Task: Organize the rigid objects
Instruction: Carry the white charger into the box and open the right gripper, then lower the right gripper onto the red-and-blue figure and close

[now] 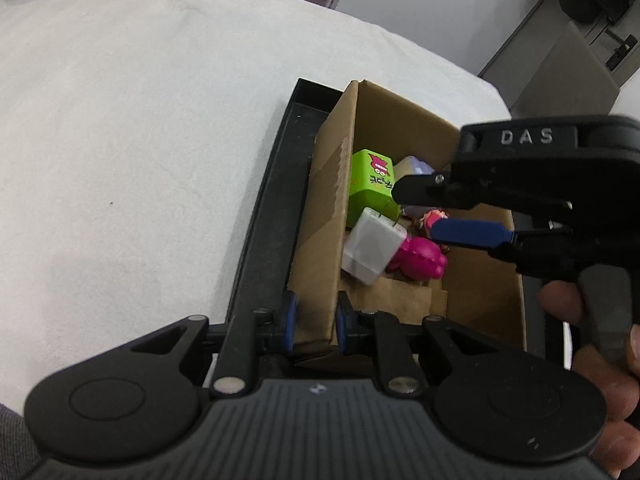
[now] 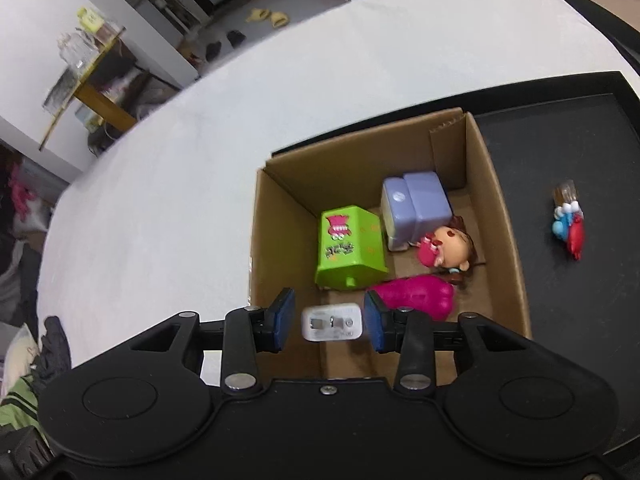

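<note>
An open cardboard box (image 1: 332, 208) (image 2: 502, 220) stands on a black tray (image 1: 272, 216) (image 2: 560, 152). Inside lie a green box (image 1: 370, 188) (image 2: 348, 248), a lilac box (image 2: 416, 208), a doll-head figure (image 2: 450, 246), a magenta toy (image 1: 420, 258) (image 2: 416, 294) and a white charger (image 1: 372, 250) (image 2: 332, 322). My left gripper (image 1: 316, 320) is shut on the box's near wall. My right gripper (image 1: 418, 212) (image 2: 328, 320) hangs inside the box, open. The charger sits between its blue pads (image 2: 282, 320) with a small gap on each side.
A small blue and red figure (image 2: 568, 226) lies on the tray right of the box. A white cloth (image 1: 140, 120) covers the table around the tray. A person's hand (image 1: 560, 300) holds the right gripper's handle. Shelves and shoes are far behind.
</note>
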The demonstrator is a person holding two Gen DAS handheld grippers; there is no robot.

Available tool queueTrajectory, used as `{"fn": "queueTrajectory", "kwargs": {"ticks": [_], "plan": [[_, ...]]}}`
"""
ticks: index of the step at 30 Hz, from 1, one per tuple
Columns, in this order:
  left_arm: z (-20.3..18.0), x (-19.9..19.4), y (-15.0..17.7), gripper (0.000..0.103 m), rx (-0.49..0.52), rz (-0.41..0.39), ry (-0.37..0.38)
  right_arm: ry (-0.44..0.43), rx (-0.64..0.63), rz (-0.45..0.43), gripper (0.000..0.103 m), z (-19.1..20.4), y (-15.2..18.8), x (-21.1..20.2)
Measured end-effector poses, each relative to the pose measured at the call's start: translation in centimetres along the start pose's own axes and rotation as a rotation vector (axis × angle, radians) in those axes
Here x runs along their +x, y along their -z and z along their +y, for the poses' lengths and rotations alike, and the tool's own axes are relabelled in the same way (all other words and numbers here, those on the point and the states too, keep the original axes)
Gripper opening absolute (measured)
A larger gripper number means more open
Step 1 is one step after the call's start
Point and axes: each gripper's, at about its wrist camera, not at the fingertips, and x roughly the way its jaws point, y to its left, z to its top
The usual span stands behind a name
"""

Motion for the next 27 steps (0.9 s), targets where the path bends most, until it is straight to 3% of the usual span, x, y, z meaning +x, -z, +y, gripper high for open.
{"fn": "queueTrajectory", "kwargs": {"ticks": [11,27], "plan": [[0.0,0.1,0.0,0.017,0.002,-0.001,-0.003,0.014,0.020,-0.023,0.043,-2.7,-0.2,-2.7],[0.1,0.2,0.0,0.018,0.009,-0.003,-0.010,0.043,-0.019,-0.044,0.055,-5.8,-0.2,-5.3]]}}
